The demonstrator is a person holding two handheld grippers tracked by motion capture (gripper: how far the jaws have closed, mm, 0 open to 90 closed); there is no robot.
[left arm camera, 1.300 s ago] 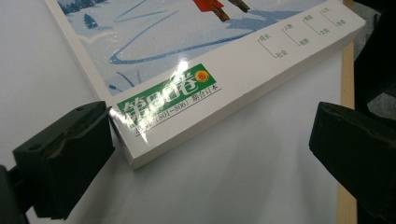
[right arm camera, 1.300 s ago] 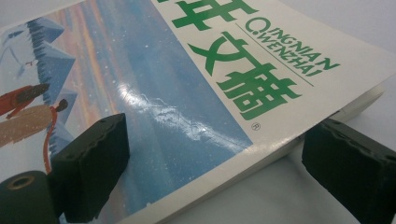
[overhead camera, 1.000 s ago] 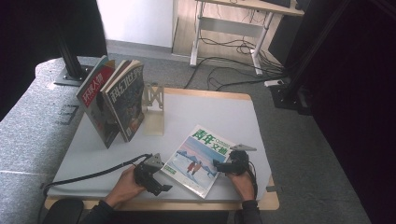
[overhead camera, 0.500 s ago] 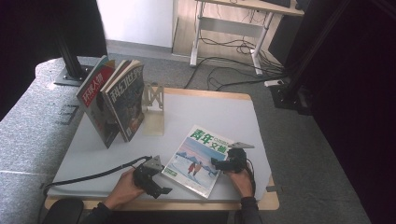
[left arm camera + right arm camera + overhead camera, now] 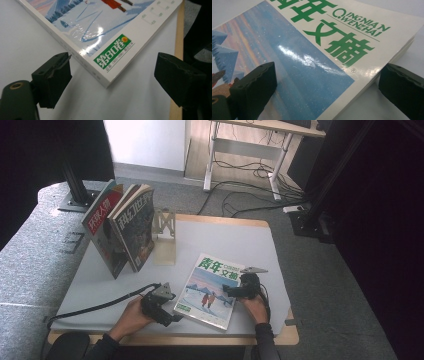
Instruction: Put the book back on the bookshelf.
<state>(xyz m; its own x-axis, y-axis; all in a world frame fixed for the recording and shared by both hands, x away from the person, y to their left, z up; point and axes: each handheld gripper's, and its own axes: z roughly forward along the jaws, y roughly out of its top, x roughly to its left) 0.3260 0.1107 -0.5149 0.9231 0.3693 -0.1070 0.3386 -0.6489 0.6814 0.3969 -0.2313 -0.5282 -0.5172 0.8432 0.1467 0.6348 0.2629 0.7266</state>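
In the lower middle of the high view, the left gripper lies low on the grey-covered desk at the near left corner of the glossy magazine with a blue snowy cover and green Chinese title. In the left gripper view its black fingers stand wide on either side of that corner, touching nothing; they have just been closing a little, and the corner with its green label sits in the gap between them, not gripped.

Just right of it in the high view, the right gripper reaches over the magazine's right edge from the lower right. In the right gripper view its fingers are spread wide, one above the blue cover at lower left, the other off the edge at lower right; neither visibly presses on the magazine.

The magazine lies flat, tilted, in the lower centre of the desk.

Farther back, at the upper left of the high view, two upright magazines with red and dark covers lean to the left of a pale metal bookend.
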